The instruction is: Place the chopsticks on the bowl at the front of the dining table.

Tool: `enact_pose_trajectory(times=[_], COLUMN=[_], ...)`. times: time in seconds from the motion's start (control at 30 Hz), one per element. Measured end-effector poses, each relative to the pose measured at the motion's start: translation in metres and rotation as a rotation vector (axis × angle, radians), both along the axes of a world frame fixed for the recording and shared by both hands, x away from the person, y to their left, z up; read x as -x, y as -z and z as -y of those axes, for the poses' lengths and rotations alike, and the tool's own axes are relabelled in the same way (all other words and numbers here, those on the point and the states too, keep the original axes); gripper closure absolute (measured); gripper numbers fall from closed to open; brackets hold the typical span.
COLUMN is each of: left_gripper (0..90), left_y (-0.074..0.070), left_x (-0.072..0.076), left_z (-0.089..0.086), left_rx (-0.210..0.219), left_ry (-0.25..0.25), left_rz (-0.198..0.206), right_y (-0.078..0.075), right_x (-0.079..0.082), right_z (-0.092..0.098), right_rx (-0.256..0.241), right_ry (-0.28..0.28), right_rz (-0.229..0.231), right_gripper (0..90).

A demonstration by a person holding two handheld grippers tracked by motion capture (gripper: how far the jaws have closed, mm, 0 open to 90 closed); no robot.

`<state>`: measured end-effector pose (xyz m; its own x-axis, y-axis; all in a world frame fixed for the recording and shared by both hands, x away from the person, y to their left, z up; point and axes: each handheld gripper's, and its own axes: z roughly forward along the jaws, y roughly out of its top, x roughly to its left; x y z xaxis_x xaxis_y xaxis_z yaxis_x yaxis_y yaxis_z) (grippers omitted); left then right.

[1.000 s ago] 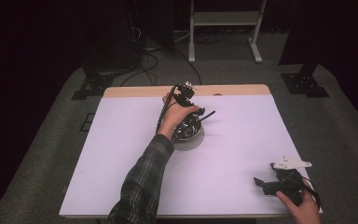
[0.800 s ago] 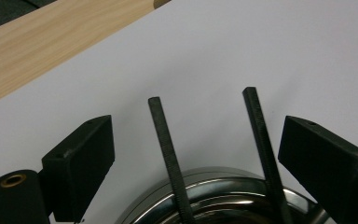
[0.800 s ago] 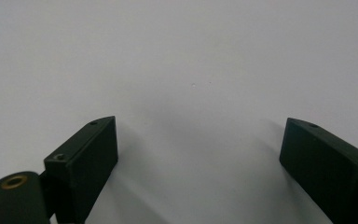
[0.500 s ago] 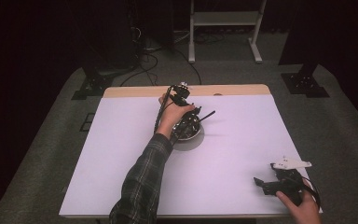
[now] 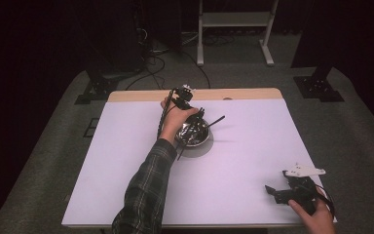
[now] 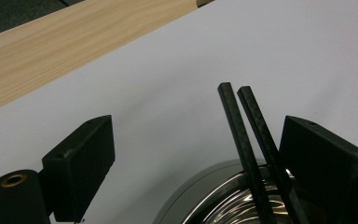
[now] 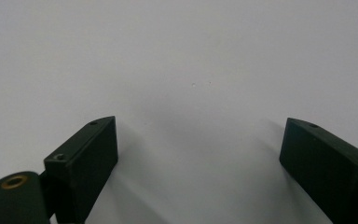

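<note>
The left gripper (image 6: pixel 193 163) hangs wide open over the shiny round steel bowl (image 5: pixel 193 135) at the far middle of the white bench (image 5: pixel 253 151). Two slim black chopsticks (image 6: pixel 249 140) lean near one jaw, seemingly ungripped; centre them before closing. The right gripper (image 7: pixel 198 163) rests wide open, empty

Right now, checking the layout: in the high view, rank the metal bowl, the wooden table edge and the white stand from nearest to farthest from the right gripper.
From the right gripper:
1. Metal bowl, mid-table, up-left.
2. Wooden table edge, along the far side.
3. White stand, on the floor beyond the table.
</note>
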<state>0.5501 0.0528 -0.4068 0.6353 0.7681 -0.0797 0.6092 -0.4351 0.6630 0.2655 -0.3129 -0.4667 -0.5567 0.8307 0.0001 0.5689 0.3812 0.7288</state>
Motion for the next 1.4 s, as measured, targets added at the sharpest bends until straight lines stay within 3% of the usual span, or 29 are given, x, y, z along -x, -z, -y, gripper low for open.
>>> enact_pose_trajectory(times=[0.5,1.13,1.3,1.4], left_gripper=[9.8,9.9,9.8,9.8], left_y=[-0.002,-0.005,-0.007,-0.006], left_x=[-0.002,-0.001,0.001,0.006], left_z=[-0.022,-0.051,-0.054,-0.053], left_rx=[0.019,0.014,0.008,0.031], left_ry=[-0.055,-0.111,-0.105,-0.094], left_rz=[-0.008,-0.014,-0.017,-0.020], right_y=[0.000,0.000,0.000,0.000], right_x=[0.000,0.000,0.000,0.000], right_z=[0.000,0.000,0.000,0.000], right_rx=[0.000,0.000,0.001,0.001], right_ry=[0.000,0.000,0.000,0.000], right_rz=[0.000,0.000,0.000,0.000], right_gripper=[10.0,10.0,10.0,10.0])
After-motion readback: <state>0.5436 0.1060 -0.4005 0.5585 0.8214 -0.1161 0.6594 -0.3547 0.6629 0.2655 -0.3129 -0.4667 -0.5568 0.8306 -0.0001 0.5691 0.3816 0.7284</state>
